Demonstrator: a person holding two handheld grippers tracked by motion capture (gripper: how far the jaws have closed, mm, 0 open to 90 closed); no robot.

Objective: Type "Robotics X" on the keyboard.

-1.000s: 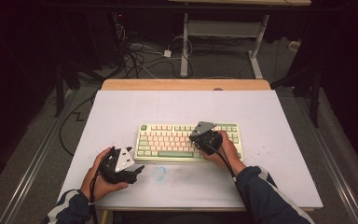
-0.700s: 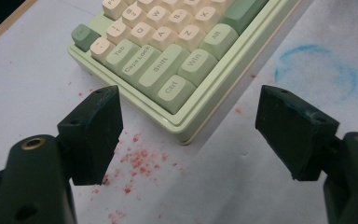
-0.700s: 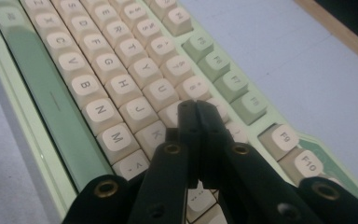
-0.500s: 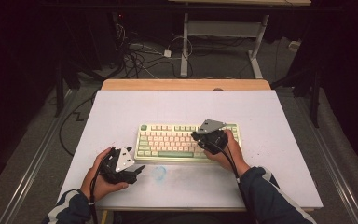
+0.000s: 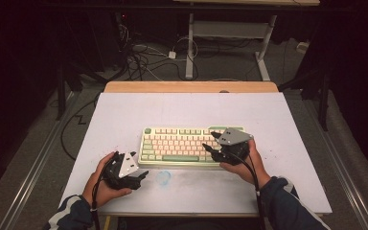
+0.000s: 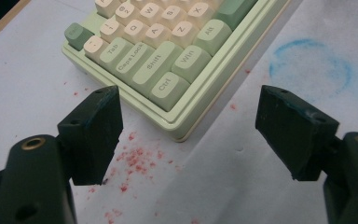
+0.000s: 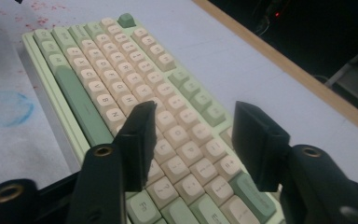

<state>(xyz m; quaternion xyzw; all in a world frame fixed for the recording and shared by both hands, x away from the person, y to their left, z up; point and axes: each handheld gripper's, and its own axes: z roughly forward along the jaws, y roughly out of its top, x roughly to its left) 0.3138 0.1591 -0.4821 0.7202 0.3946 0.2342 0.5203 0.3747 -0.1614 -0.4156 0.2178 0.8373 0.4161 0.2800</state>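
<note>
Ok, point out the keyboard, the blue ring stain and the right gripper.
keyboard [image 5: 182, 143]: high view, on its middle keys.
blue ring stain [image 6: 310, 63]: left gripper view, inside the ring.
right gripper [image 7: 191, 135]: right gripper view, midway between its fingertips.

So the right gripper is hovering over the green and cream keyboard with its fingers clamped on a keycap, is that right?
Not quite. The right gripper is over the keyboard, but its fingers stand apart with nothing between them, having just opened. The right gripper view shows the gap, with keys visible through it.

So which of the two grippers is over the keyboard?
The right gripper: it hangs over the keyboard's right-hand keys, jaws apart, nothing between them. The left gripper rests on the table.
</note>
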